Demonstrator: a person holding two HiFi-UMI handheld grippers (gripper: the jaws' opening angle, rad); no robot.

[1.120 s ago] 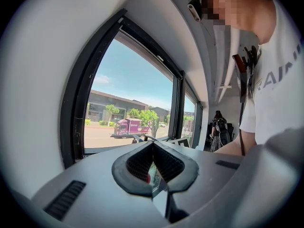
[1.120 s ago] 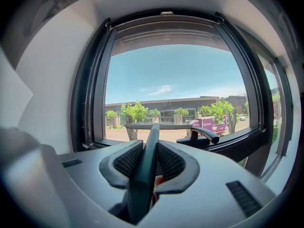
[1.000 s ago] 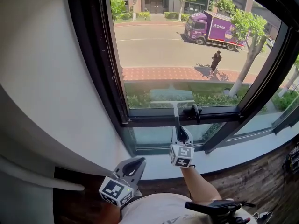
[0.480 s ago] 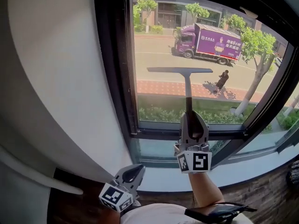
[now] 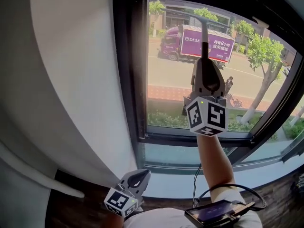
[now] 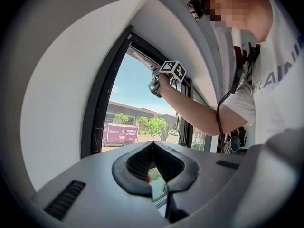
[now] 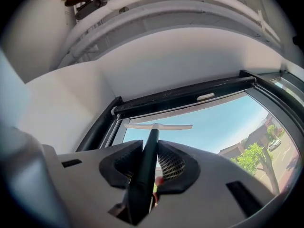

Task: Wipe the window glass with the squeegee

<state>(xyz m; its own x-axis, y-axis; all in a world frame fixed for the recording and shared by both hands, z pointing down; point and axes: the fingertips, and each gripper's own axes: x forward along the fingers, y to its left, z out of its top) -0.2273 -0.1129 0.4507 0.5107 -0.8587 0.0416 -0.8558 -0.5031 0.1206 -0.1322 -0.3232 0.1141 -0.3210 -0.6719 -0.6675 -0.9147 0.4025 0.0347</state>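
Observation:
My right gripper is raised high against the window glass, shut on the dark handle of the squeegee. In the right gripper view the handle runs up between the jaws, and the pale blade lies across the glass just under the black top frame. My right gripper grips the handle low down. My left gripper hangs low near the person's waist, away from the glass. Its jaws are shut with nothing in them.
A white wall flanks the black window frame on the left. A lower pane and a pale sill lie below the main glass. A phone-like device with a cable sits at the person's chest. A purple truck stands outside.
My right gripper has carried the squeegee from the bottom of the pane up to its top. The left gripper has stayed low.

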